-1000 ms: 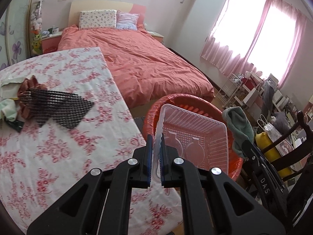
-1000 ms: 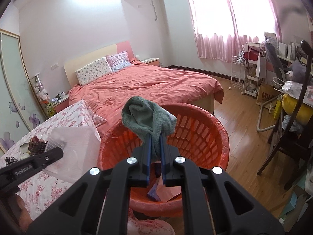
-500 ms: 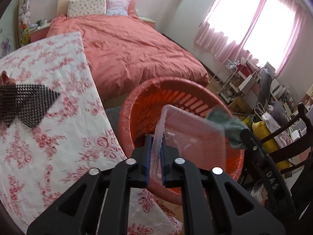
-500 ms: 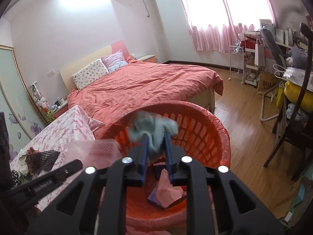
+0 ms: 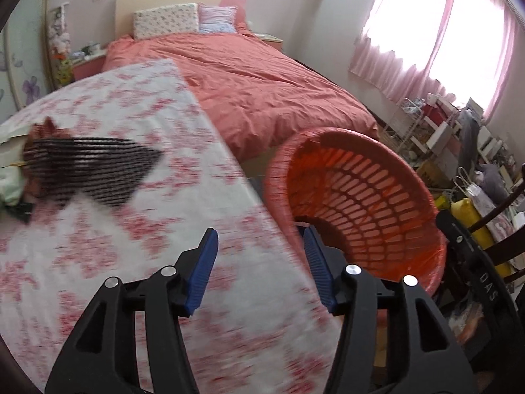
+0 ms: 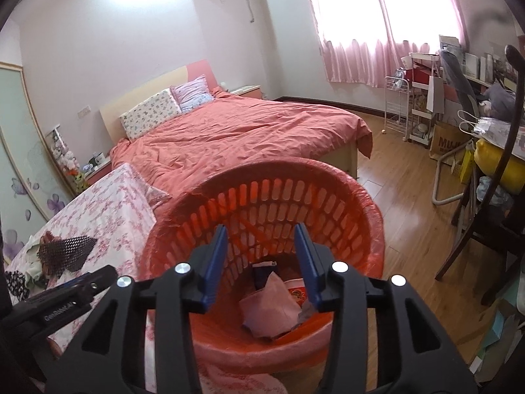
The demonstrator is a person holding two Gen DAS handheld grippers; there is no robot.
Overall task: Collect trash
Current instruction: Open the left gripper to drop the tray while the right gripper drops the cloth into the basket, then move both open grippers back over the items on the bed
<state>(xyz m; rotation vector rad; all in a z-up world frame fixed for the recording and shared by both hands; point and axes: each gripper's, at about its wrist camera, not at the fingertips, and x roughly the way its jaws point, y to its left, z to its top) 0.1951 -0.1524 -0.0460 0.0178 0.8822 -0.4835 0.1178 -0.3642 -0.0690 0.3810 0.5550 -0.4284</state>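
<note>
One red basket (image 6: 328, 197) stands on the floor just beside the surface (image 5: 98, 262), between it and the bed (image 6: 246, 134). Its round mouth faces up. Inside, on the bottom, lies a small heap of trash (image 6: 272, 308): a pink crumpled sheet, something dark blue behind it and a red printed piece beside it; the exact count of pieces cannot be told.

Two claws show. The right claw (image 6: 261, 262) hangs over the basket's mouth, jaws spread wide, nothing between them. The left claw (image 5: 259, 266) is at the edge of the surface nearest the basket, jaws also wide and empty.

Farther from the basket, on the flowered cloth of the surface, lies one black mesh piece (image 5: 88, 170), its pointed end aimed toward the basket, with a few crumpled scraps (image 6: 36, 262) beyond it.
</note>
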